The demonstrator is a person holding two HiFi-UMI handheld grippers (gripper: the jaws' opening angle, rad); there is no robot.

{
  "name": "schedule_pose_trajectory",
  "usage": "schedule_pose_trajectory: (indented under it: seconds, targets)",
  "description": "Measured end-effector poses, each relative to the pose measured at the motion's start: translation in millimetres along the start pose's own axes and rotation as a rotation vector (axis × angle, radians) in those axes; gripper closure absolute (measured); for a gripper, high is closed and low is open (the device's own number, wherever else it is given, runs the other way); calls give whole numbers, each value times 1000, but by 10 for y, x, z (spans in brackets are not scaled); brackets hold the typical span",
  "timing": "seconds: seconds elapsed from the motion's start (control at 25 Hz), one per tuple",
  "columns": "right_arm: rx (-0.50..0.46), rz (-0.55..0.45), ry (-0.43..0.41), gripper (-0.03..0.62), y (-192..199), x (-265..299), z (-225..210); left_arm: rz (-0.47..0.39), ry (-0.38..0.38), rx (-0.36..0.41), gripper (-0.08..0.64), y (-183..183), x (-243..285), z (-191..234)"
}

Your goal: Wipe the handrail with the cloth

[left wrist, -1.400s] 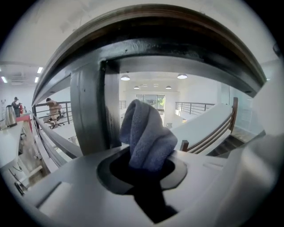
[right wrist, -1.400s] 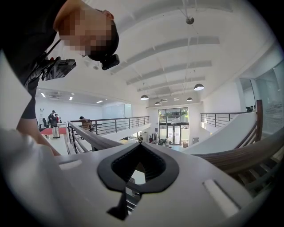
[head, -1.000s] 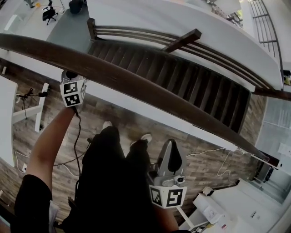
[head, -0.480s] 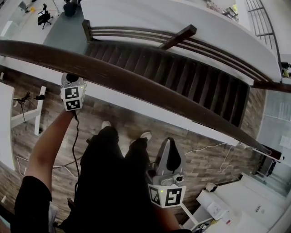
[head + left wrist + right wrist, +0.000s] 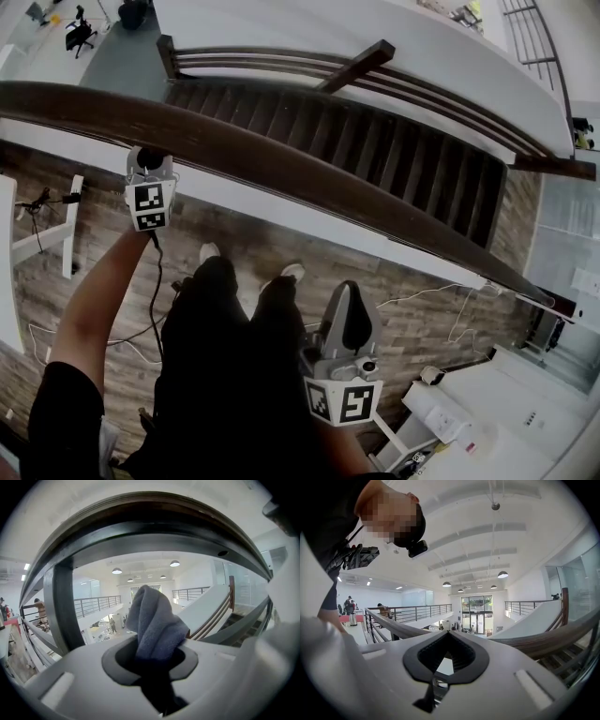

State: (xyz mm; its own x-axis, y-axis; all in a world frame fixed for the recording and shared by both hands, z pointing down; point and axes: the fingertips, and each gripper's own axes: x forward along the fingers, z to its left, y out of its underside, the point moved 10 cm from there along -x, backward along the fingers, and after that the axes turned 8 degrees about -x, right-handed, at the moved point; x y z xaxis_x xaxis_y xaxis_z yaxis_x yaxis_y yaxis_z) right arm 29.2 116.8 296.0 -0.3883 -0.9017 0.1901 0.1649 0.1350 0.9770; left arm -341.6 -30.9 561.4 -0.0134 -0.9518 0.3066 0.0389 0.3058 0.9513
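A dark brown wooden handrail (image 5: 281,164) runs from the upper left down to the lower right. My left gripper (image 5: 145,159) is raised to its near side, with the tip at the rail's lower edge. It is shut on a grey cloth (image 5: 152,623) that sticks up out of the jaws, just under the rail (image 5: 150,524) arching overhead. I cannot tell whether the cloth touches the rail. My right gripper (image 5: 347,314) hangs low beside the person's legs, away from the rail. It (image 5: 446,634) is shut with nothing in it; the handrail (image 5: 553,637) passes at its right.
Beyond the rail a dark staircase (image 5: 375,150) drops to a lower floor. A dark baluster (image 5: 61,606) stands left of the cloth. A black cable (image 5: 157,281) trails from the left gripper over the wood floor (image 5: 422,328). White furniture (image 5: 469,422) sits at the lower right.
The left gripper stays at the rail with the cloth, having shifted only slightly. The right gripper has sunk a little lower. The head view has drifted.
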Motion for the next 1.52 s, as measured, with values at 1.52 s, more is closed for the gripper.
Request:
schedule_pose_trajectory:
  seconds: [1.52]
  targets:
    - [0,-22,196,591,439,-273,-605,-30,84,27,477,70,-125,-1263]
